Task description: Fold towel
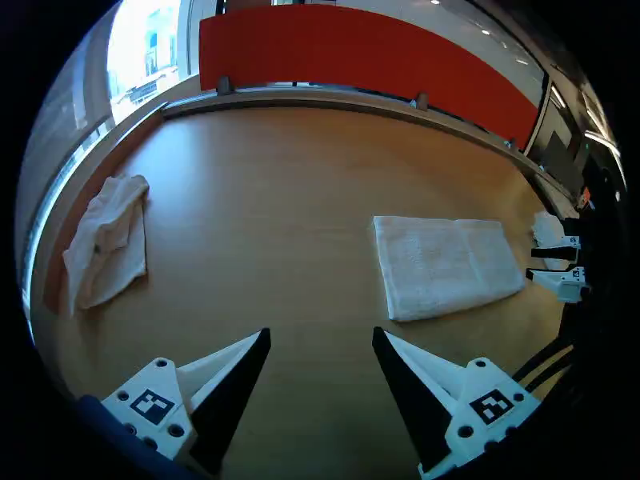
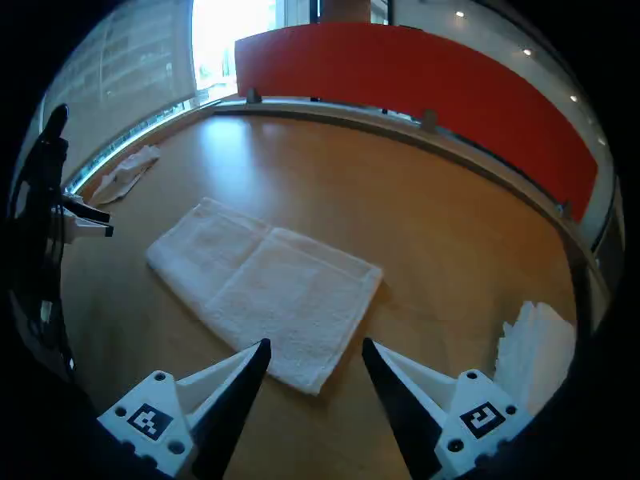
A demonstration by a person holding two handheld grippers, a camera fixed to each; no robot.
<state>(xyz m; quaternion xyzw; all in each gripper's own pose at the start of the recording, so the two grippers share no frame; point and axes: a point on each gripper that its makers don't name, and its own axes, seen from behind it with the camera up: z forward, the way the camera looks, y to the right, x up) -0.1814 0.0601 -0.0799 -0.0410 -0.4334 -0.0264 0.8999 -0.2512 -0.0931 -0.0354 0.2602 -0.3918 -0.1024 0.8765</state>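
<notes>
The folded towel (image 1: 444, 268) lies flat on the wooden table (image 1: 280, 200), a neat white rectangle. In the left gripper view it sits ahead and to the right. The left gripper (image 1: 320, 332) is released, its fingers spread wide over bare wood with nothing between them. The right gripper (image 2: 315, 344) is also released, and the towel's near corner shows in the gap between its fingers; I cannot tell whether they touch it. A crumpled towel (image 1: 108, 240) lies well apart at the table's left edge. A white stack of cloth (image 2: 536, 344) sits near the right edge. A red panel (image 1: 360, 56) runs along the far side.
</notes>
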